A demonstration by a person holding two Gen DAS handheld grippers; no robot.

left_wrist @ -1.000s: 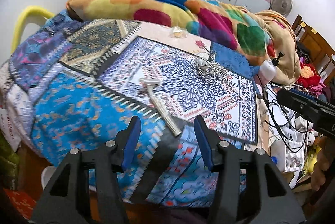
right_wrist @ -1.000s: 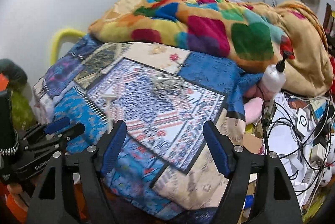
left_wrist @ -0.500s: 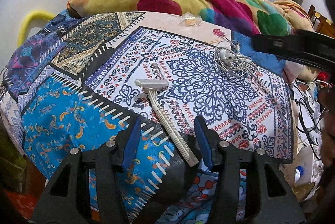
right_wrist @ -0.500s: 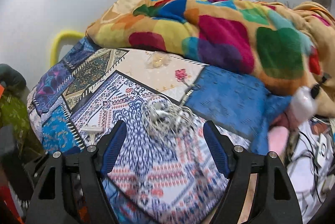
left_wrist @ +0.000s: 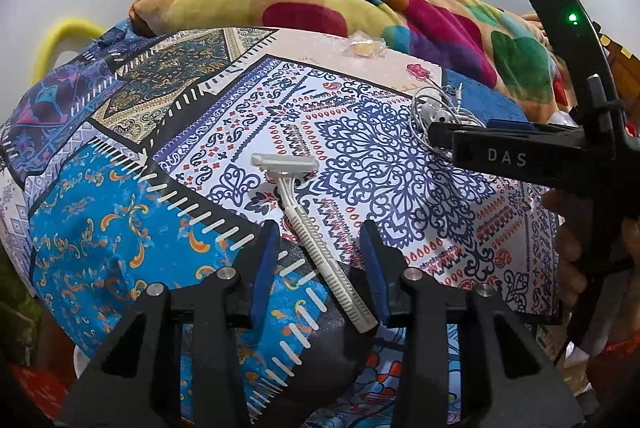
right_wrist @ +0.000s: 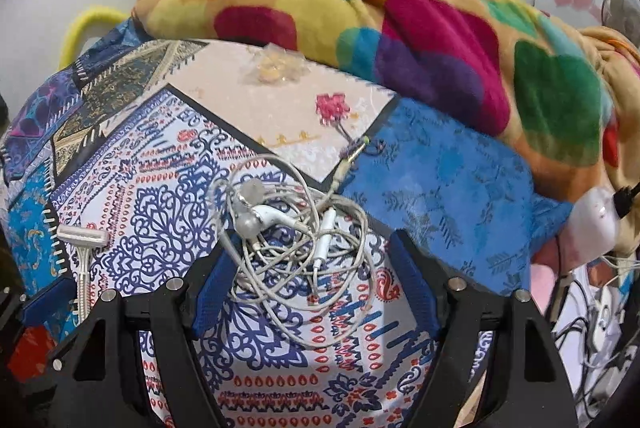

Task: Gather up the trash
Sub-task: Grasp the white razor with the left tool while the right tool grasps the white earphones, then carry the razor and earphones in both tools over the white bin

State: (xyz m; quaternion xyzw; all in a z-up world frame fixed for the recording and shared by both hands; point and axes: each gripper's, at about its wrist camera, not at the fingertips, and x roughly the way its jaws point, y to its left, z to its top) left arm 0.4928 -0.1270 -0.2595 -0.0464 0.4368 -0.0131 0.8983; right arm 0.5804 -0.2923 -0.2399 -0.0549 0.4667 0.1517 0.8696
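Observation:
A white disposable razor (left_wrist: pixel 308 224) lies on the patterned bedspread (left_wrist: pixel 120 228); its handle runs between the fingers of my open left gripper (left_wrist: pixel 320 260). It also shows in the right wrist view (right_wrist: pixel 82 256). A tangle of white earphones (right_wrist: pixel 296 228) lies between the fingers of my open right gripper (right_wrist: pixel 312 284), touching neither pad. In the left wrist view the earphones (left_wrist: pixel 436 107) sit partly behind the right gripper's body. A clear crumpled wrapper (right_wrist: pixel 272 65) lies farther back by the blanket; it also shows in the left wrist view (left_wrist: pixel 364 45).
A heaped colourful blanket (right_wrist: pixel 400 27) fills the back of the bed. A white bottle (right_wrist: pixel 592 216) and tangled cables (right_wrist: pixel 592 308) sit off the bed's right edge. A yellow bar (left_wrist: pixel 60 35) stands at the left.
Both grippers have moved forward and down onto the bed. The razor handle now lies between the left fingers, and the earphones lie between the right fingers.

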